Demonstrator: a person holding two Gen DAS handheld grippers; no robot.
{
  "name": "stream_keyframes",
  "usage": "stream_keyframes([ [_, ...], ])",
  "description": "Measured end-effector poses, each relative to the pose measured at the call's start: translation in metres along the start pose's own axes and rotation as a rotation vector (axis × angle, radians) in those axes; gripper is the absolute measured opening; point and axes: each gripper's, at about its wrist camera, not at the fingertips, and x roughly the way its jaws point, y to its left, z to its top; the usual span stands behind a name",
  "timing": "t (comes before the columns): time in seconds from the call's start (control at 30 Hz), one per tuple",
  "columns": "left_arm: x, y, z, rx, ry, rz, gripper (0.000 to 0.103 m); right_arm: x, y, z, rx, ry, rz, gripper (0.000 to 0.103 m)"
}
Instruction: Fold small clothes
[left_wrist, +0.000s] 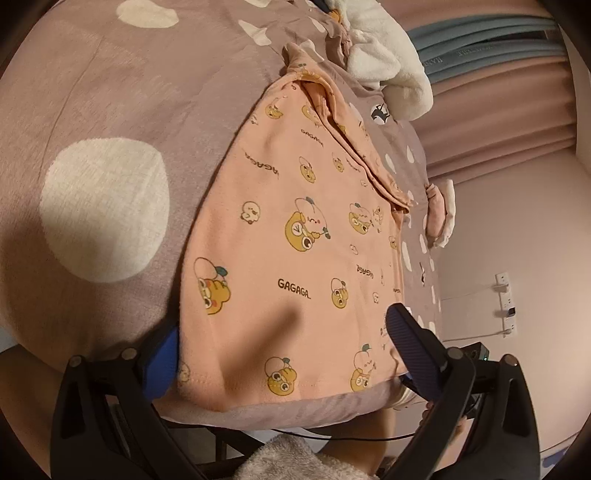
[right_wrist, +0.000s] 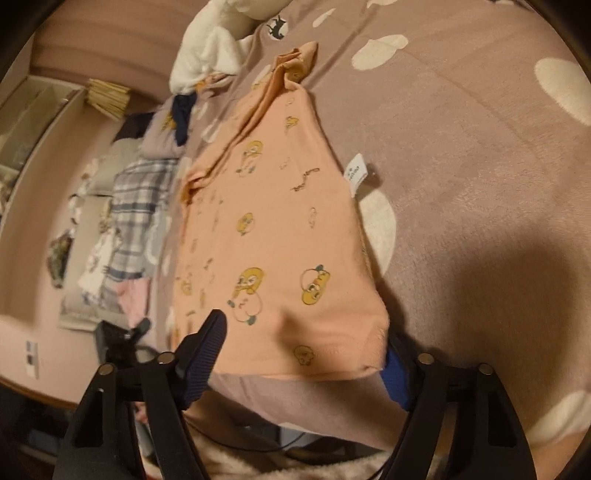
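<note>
A small peach shirt (left_wrist: 295, 229) printed with yellow cartoon animals and "GAGAGA" lies flat on a mauve bedspread with white spots (left_wrist: 110, 110). One sleeve is folded in along its far side. My left gripper (left_wrist: 284, 339) is open, its fingers straddling the shirt's near hem; one blue pad (left_wrist: 164, 363) sits at the hem's left corner. In the right wrist view the same shirt (right_wrist: 280, 229) lies ahead, a white label (right_wrist: 357, 173) at its right edge. My right gripper (right_wrist: 306, 350) is open, its fingers either side of the near hem.
A white fluffy garment (left_wrist: 388, 62) lies at the far end of the bed. Plaid and other clothes (right_wrist: 136, 206) are piled to the left in the right wrist view. The bed edge (left_wrist: 295, 410) is just below the hem. A wall with sockets (left_wrist: 506, 302) stands to the right.
</note>
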Motion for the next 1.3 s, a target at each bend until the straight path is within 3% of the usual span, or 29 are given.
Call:
stream_keyframes([
  [0.03, -0.001, 0.000, 0.000, -0.001, 0.002, 0.008, 0.093, 0.000, 0.003, -0.002, -0.008, -0.006, -0.028, 0.071],
  [0.17, -0.005, 0.002, -0.002, 0.006, 0.010, 0.062, 0.066, 0.001, 0.002, -0.001, 0.026, -0.026, -0.072, 0.060],
  [0.23, -0.008, 0.004, -0.003, 0.015, 0.005, 0.104, 0.049, -0.002, -0.001, -0.001, 0.044, -0.040, -0.080, 0.048],
  [0.3, -0.007, 0.001, -0.006, 0.053, 0.004, 0.197, 0.017, -0.002, -0.001, -0.003, 0.035, -0.049, -0.098, 0.036],
  [0.37, -0.008, 0.002, -0.008, 0.051, -0.006, 0.255, 0.007, -0.004, -0.003, -0.004, 0.040, -0.062, -0.105, 0.020],
  [0.4, -0.009, 0.003, -0.008, 0.032, -0.009, 0.240, 0.007, -0.005, -0.004, -0.005, 0.046, -0.066, -0.099, 0.008],
  [0.7, -0.015, -0.006, -0.005, 0.019, -0.012, 0.139, 0.005, -0.015, 0.002, -0.002, 0.027, -0.105, -0.053, 0.007],
  [0.83, -0.024, -0.021, 0.000, 0.054, -0.029, 0.146, 0.005, -0.024, 0.010, 0.002, 0.010, -0.137, -0.026, 0.007],
  [1.1, -0.030, -0.039, 0.036, 0.027, -0.070, 0.055, 0.005, -0.033, 0.040, 0.027, -0.066, -0.193, 0.028, 0.007],
  [1.3, -0.024, -0.052, 0.070, 0.003, -0.106, 0.046, 0.005, -0.035, 0.062, 0.059, -0.121, -0.222, 0.034, 0.007],
])
